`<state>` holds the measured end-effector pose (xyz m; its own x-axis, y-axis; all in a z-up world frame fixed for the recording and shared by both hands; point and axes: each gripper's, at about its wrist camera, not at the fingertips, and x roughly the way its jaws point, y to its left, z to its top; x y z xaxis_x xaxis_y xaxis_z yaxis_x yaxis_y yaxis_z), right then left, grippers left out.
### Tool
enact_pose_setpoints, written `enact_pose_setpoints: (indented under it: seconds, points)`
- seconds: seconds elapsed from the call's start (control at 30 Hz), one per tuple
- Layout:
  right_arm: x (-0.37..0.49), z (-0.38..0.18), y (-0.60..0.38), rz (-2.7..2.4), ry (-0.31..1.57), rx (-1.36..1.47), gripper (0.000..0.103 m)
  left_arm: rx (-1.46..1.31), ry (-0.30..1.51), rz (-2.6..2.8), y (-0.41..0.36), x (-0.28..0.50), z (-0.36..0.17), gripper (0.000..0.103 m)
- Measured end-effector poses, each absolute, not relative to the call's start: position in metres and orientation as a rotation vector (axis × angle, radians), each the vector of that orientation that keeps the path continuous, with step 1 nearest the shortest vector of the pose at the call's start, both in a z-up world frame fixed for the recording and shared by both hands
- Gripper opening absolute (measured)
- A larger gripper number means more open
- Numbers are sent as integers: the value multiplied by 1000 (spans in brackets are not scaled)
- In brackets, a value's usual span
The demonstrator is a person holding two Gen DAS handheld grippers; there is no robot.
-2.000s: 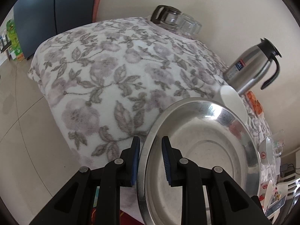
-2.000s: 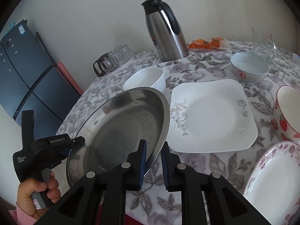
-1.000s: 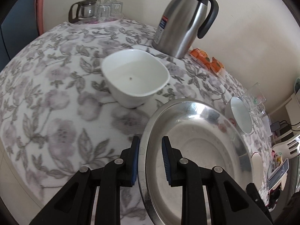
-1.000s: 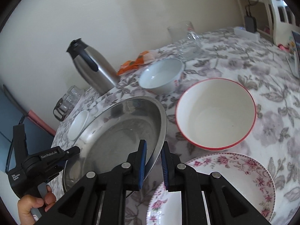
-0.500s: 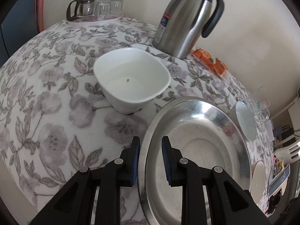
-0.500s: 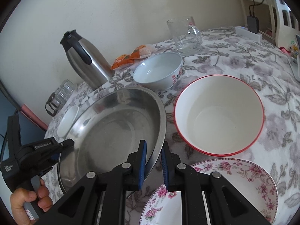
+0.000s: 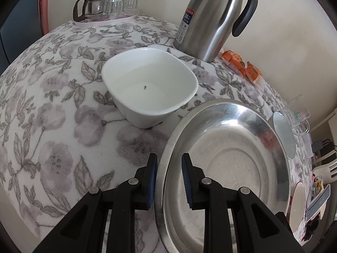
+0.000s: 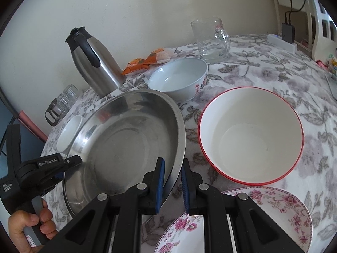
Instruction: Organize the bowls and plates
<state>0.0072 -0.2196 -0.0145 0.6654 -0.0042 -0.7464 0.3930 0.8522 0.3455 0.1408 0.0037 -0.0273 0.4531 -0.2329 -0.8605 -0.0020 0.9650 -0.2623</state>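
Observation:
A large steel plate (image 7: 227, 158) (image 8: 130, 143) is held between both grippers over the floral tablecloth. My left gripper (image 7: 168, 179) is shut on its left rim; it also shows in the right wrist view (image 8: 69, 161). My right gripper (image 8: 171, 181) is shut on its right rim. A white square bowl (image 7: 149, 88) stands just left of the plate. A red-rimmed bowl (image 8: 250, 135) stands right of it. A small white bowl with a red mark (image 8: 179, 78) is behind. A pink floral plate (image 8: 242, 221) lies at the near right.
A steel thermos jug (image 7: 212, 19) (image 8: 94, 61) stands at the back. Orange snack packets (image 8: 147, 61), a glass mug (image 8: 210, 40), and a tray of glasses with a small pot (image 7: 105, 6) sit near the wall. The tablecloth (image 7: 52, 116) drops off at the left edge.
Both grippers have carried the steel plate to the right across the table and lower. The white square plate seen earlier is no longer visible; the red-rimmed bowl and floral plate came into view.

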Motion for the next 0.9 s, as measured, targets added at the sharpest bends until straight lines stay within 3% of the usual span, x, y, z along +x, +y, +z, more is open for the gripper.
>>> enact_pose_setpoints:
  seconds: [0.5, 0.57, 0.7, 0.9]
  points:
    - [8, -12, -215, -219, 845, 484, 19, -255, 1130, -145, 9, 142, -28, 25]
    - [7, -11, -215, -219, 847, 485, 19, -262, 1145, -148, 9, 143, -28, 27]
    - [4, -5, -215, -227, 840, 470, 27, -275, 1175, -134, 12, 143, -25, 42]
    - [-2, 4, -214, -238, 824, 451, 27, -258, 1159, -137, 12, 138, -9, 43]
